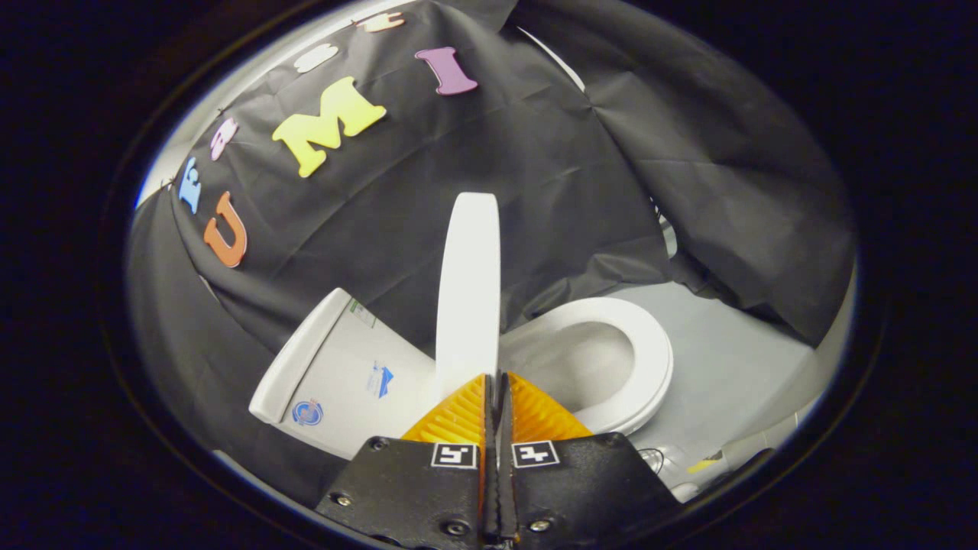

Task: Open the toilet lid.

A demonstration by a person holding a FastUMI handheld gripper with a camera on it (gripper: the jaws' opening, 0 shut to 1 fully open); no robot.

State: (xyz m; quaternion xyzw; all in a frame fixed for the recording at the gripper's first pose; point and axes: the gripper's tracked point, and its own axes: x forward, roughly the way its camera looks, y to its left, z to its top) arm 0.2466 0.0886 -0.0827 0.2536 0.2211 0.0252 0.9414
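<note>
Just ahead of the closed jaws, the raised toilet lid point(467, 290) stands edge-on, its hinge hidden behind the orange fingers point(458, 416)

The gripper point(495, 378) has two orange fingers point(458, 418) with ridges, shaped like wedges. They sit pressed close, a thin dark slit between them. Each one sits on a black metal plate point(412, 489) with silver screws point(457, 527). A small black-and-white square tag point(454, 455) is on each plate.
</note>
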